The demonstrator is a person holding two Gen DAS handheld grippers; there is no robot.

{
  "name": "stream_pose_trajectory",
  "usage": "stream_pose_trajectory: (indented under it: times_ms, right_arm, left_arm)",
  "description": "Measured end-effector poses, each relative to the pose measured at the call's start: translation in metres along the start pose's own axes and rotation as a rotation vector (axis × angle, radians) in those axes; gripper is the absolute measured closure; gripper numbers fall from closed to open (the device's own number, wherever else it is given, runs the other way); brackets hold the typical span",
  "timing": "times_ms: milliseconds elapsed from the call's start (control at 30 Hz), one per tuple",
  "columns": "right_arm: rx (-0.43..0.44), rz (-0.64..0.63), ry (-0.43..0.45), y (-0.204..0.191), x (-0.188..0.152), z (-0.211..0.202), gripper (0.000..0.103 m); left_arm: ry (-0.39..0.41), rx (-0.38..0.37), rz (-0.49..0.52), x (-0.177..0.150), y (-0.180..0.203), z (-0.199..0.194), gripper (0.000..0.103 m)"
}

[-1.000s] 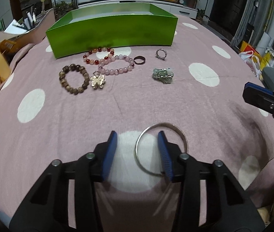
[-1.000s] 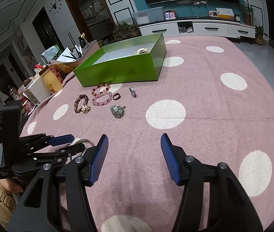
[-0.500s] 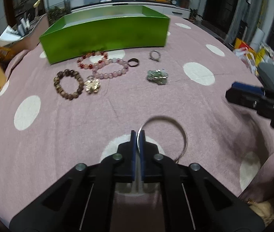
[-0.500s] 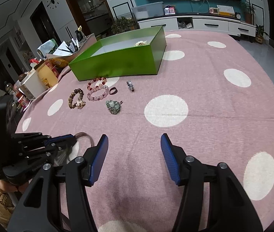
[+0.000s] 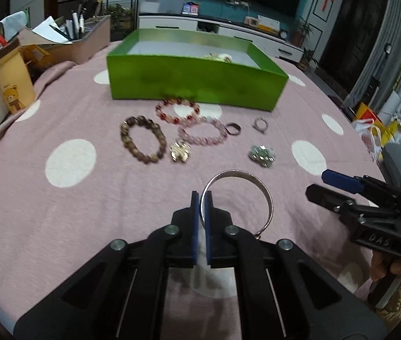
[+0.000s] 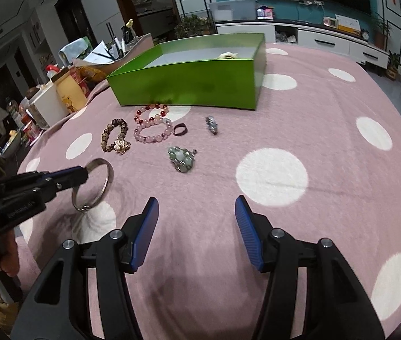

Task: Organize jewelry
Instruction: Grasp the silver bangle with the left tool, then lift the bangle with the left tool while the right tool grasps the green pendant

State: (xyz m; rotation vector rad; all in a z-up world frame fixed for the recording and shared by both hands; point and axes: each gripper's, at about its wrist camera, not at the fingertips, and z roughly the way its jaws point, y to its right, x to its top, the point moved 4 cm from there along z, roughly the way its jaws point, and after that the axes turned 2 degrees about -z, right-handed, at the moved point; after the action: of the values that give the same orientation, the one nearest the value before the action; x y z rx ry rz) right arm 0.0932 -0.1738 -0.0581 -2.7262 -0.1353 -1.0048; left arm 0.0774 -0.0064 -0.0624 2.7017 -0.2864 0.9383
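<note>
Left wrist view: my left tongs (image 5: 202,198) are clenched on the near left rim of a silver bangle (image 5: 238,197), which juts forward from the blue pads above the pink dotted cloth (image 5: 87,198) that covers the bench. I judge the bangle light and rigid, so it should keep its shape, but it is thin, polished metal and could swivel or slip between the pads if I swing it fast. A small loop hangs at its near right edge, a bad place to grip. Beyond it lie a brown bead bracelet (image 5: 141,138), a red bead bracelet (image 5: 177,111), a pink bead bracelet (image 5: 202,134), a gold charm (image 5: 180,151), a dark ring (image 5: 233,129), a small silver ring (image 5: 261,124) and a green brooch (image 5: 262,156). The green box (image 5: 194,82) stands behind them, with something pale already inside.

Right wrist view: my right tongs (image 6: 197,226) hang released over bare cloth and carry nothing. To their left, the bangle reads as lifted clear of the cloth, tilted and pinched at its top edge. The bead bracelets look limp on their strings; I would pinch them across the beads. The brooch looks lumpy and delicate, best gripped across its body.
</note>
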Motion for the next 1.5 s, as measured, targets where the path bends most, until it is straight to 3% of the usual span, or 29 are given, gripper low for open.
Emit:
stream_pose_trajectory:
  times_ms: [300,633,900,1200,1500]
  right_arm:
    - [-0.011,-0.091,-0.012,-0.013,0.025,0.030,0.050]
    - [-0.023,-0.151,-0.061,-0.018,0.036,0.062,0.073]
    - [-0.017,-0.180,-0.035,-0.023,0.040,0.061,0.091]
    - [-0.001,-0.172,0.019,-0.023,0.050,0.039,0.091]
    - [-0.003,-0.174,0.103,-0.019,0.080,0.010,0.091]
  left_arm:
    - [0.022,0.023,-0.055,0.012,-0.020,-0.002,0.100]
    - [0.016,0.022,-0.071,0.015,-0.030,0.006,0.098]
    - [0.018,0.015,-0.078,0.016,-0.033,0.010,0.098]
    - [0.043,0.009,-0.080,0.028,-0.031,0.005,0.098]
    - [0.103,0.007,-0.063,0.065,-0.023,-0.004,0.098]
